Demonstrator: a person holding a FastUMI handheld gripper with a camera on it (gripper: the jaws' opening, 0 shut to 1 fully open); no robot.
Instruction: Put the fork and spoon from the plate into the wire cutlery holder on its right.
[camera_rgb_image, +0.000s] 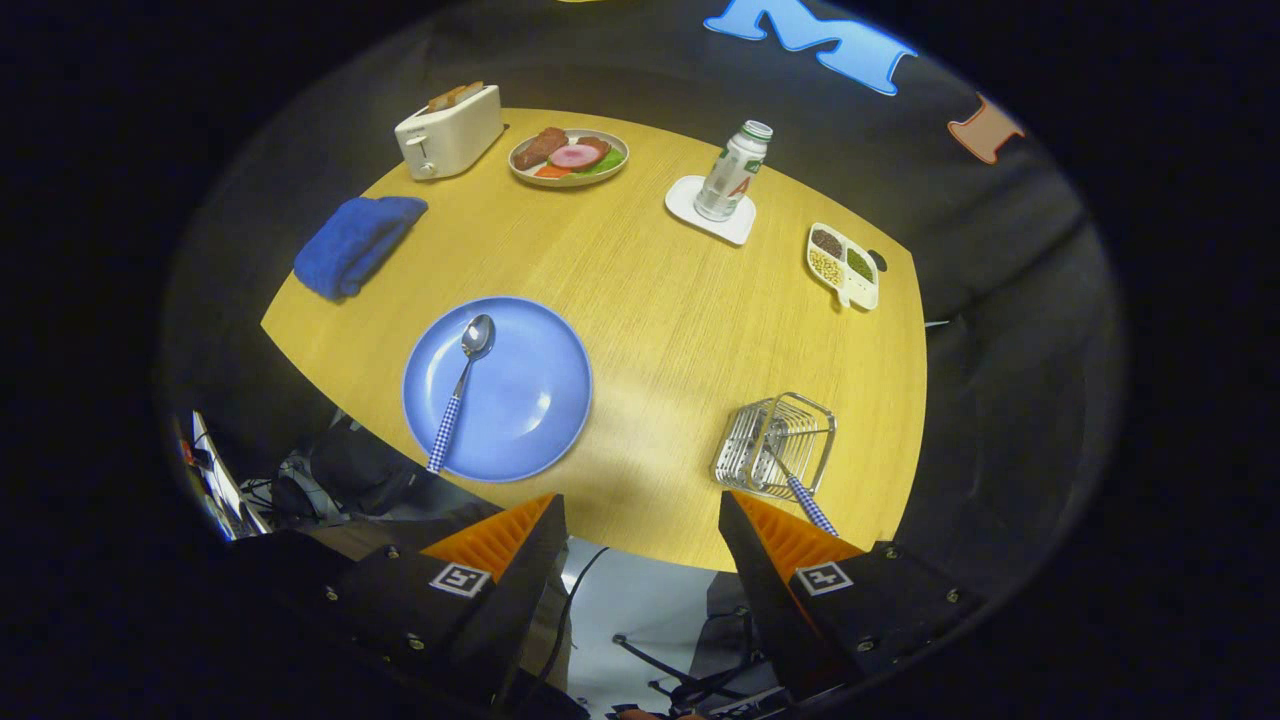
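Spoon (461, 382) on plate (530, 400); gripper (640, 510) fingers apart, empty.

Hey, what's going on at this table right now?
A person holds a gripper above the near edge of the wooden table, fingers open and empty. One checked-handled utensil, likely the fork, already stands in the wire cutlery holder. The spoon still lies on the blue plate to the holder's left.

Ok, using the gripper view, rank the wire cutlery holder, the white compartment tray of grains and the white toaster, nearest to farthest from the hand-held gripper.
Measured from the open hand-held gripper:
1. Wire cutlery holder, just ahead of the fingers, right side.
2. White compartment tray of grains, beyond the holder, by the table's right edge.
3. White toaster, far left corner.
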